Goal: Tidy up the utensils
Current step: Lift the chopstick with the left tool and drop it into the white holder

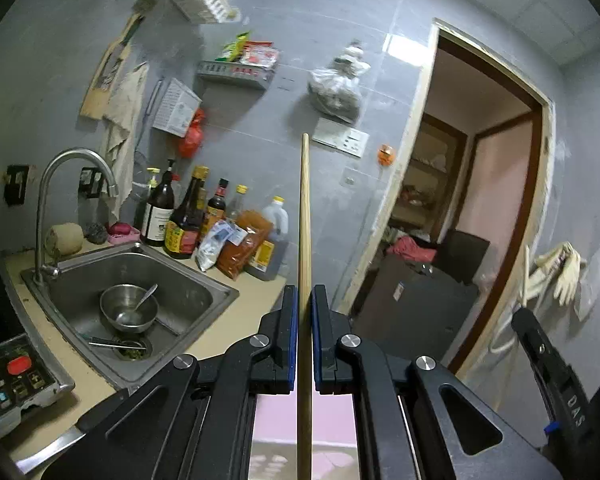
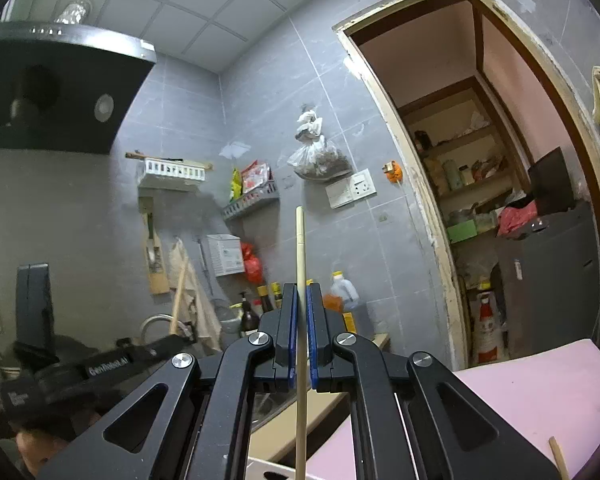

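Clamping chopsticks (image 1: 305,216), claws (image 1: 305,300) near-level.

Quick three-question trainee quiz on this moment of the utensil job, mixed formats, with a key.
1. True or false: the left gripper is shut on a chopstick.
2. What lies in the steel bowl in the sink? A) a spoon B) a sponge C) a knife
3. Fill in: the right gripper holds its own ____, pointing up toward the wall.

Key: 1 true; 2 A, the spoon; 3 chopstick.
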{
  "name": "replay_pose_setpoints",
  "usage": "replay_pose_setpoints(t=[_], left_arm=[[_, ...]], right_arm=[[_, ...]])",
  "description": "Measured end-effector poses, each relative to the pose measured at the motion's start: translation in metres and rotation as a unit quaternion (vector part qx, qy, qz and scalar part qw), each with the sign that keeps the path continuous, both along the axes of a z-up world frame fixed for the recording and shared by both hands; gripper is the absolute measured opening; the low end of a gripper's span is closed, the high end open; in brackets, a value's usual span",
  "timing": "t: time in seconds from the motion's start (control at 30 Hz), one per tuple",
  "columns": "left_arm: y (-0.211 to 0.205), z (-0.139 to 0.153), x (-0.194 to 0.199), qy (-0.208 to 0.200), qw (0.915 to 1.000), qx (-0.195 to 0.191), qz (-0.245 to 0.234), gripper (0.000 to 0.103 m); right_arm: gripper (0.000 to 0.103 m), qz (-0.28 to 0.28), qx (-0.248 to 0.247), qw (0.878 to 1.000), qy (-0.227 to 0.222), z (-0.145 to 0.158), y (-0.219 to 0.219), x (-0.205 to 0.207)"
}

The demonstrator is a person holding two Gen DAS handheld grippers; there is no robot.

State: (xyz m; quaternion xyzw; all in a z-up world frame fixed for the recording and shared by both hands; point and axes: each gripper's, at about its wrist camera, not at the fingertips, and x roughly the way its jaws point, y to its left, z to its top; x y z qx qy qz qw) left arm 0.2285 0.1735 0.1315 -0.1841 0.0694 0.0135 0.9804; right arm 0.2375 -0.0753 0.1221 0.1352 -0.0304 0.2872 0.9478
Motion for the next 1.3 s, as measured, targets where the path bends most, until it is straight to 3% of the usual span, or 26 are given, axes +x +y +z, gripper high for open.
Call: replay_pose_setpoints(t=[0.27, 0.47, 0.8, 1.07, 1.2, 1.3], left_arm=[[0.001, -0.036, 0.007, -0.013, 0.9998, -0.003, 0.016, 0.004], [-0.017, -0.050, 0.002, -0.009, 0.9997, 0.022, 0.010, 0.004], [-0.036, -0.063, -0.005, 0.037, 0.9962, 0.068, -0.040, 0.004], [-0.036, -0.068, -0.011, 0.063, 0.9946, 0.057, -0.061, 0.006], [-0.037, -0.066, -0.017, 0.067, 0.9944, 0.048, -0.065, 0.023], [-0.040, -0.059, -0.025, 0.058, 0.9952, 0.045, -0.065, 0.030]], right_arm=[[0.003, -0.030, -0.029, 0.999, 0.007, -0.028, 0.015, 0.006], [0.003, -0.037, -0.057, 0.998, 0.014, -0.040, 0.022, 0.006], [0.003, -0.013, -0.095, 0.994, 0.059, -0.053, 0.020, 0.001], [0.006, 0.010, -0.118, 0.989, 0.092, -0.057, 0.019, -0.002], [0.010, 0.019, -0.123, 0.986, 0.108, -0.057, 0.016, -0.003], [0.022, 0.021, -0.124, 0.986, 0.106, -0.055, 0.012, -0.007]])
